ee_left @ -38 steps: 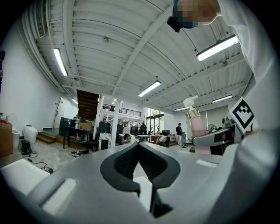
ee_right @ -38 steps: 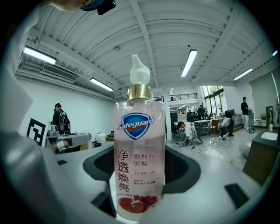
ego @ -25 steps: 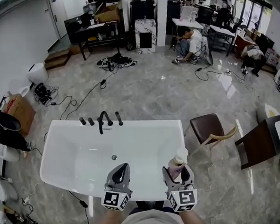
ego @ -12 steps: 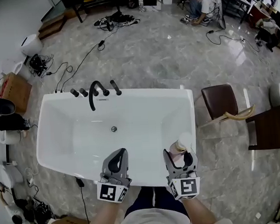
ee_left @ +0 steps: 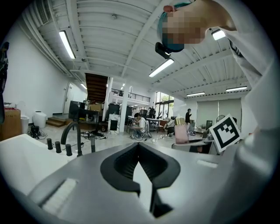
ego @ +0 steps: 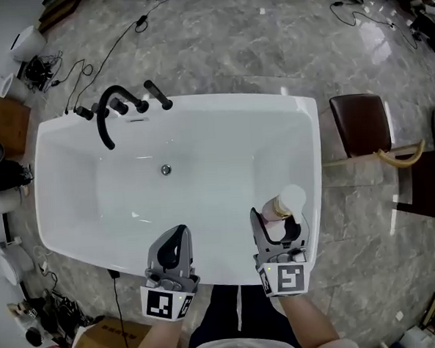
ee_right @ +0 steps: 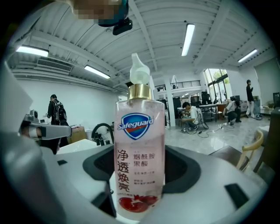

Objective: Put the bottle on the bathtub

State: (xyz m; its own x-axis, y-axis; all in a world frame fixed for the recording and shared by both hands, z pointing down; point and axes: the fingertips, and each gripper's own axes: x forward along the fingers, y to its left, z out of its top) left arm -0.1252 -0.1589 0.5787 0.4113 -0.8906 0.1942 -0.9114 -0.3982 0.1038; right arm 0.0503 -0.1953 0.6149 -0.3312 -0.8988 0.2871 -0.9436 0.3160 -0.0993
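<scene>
Right claw (ego: 277, 216): clamped on the bottle (ego: 287, 200), one grey jaw on each side of its body.
Left claw (ego: 178, 234): jaws closed tip to tip with nothing between them, held over the near rim.
Bottle's place: upright in the right claw, over the near right corner of the bathtub (ego: 198, 101) and just inside its rim. Its base looks clear of the tub, though no view shows the underside.
Head view alone: the whole white tub, its drain (ego: 166, 169), and both claws side by side at the near edge.
Right gripper view alone: the label, a blue Safeguard shield over Chinese print with red fruit at the foot. It also shows pink liquid, a gold collar and a white pump top.
Left gripper view alone: the bottle from the side, a small pink shape just beside the right claw's marker cube (ee_left: 225, 131).
Around: a black faucet (ego: 104, 118) with handles stands on the far left rim. A brown chair (ego: 358, 124) is just right of the tub. A cardboard box (ego: 0, 124) and a tangle of cables (ego: 38, 69) are on the floor at the left. People (ee_right: 191, 114) sit at desks far off.
In the way: from above, the right claw's jaws cover the bottle's lower half.
</scene>
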